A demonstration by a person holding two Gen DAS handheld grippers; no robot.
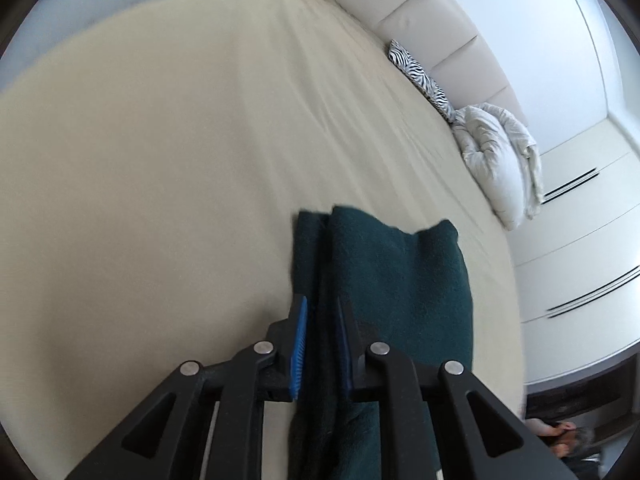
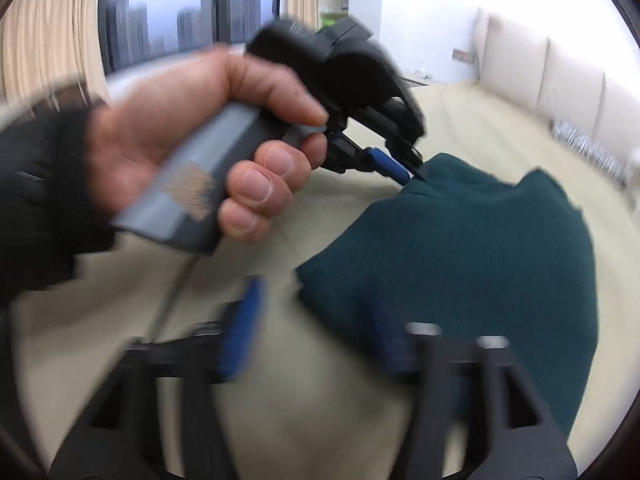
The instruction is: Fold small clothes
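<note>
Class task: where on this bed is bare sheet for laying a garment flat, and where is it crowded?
Bare sheet left of the green garment. Crowded along the headboard: zebra cushion, white duvet.

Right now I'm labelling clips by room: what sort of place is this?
Probably a bedroom: a wide bed with a beige sheet, a padded headboard, a zebra-print pillow and a bunched white duvet.

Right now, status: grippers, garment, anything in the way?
Left gripper shut on dark green garment. Right gripper open, blurred, one finger over the garment's edge. Garment partly folded on beige bed. Nothing blocking.
</note>
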